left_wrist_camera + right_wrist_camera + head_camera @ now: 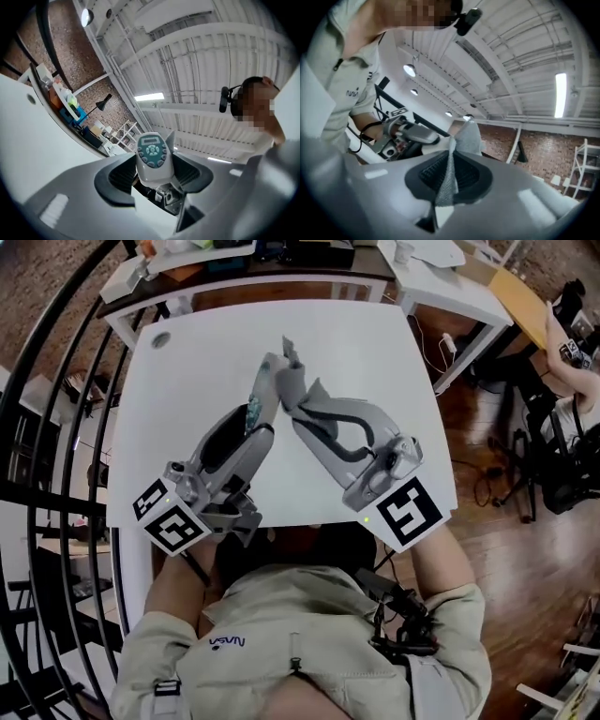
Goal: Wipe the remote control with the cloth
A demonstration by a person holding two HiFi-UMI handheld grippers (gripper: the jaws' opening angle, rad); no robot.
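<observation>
Over the white table (202,371) my two grippers meet tip to tip. My left gripper (265,397) is shut on the remote control (255,409), a pale grey handset with teal buttons. In the left gripper view the remote (152,158) stands upright between the jaws of the left gripper (153,177), button side toward the camera. My right gripper (292,395) is shut on the grey cloth (292,381), which lies against the remote's far end. In the right gripper view the cloth (467,136) sticks out past the pinching jaws of the right gripper (449,177).
A round cable hole (160,338) sits near the table's far left corner. Cluttered desks (244,261) stand behind the table. A black curved railing (58,381) runs along the left. Wooden floor (506,521), cables and a seated person (579,371) are at the right.
</observation>
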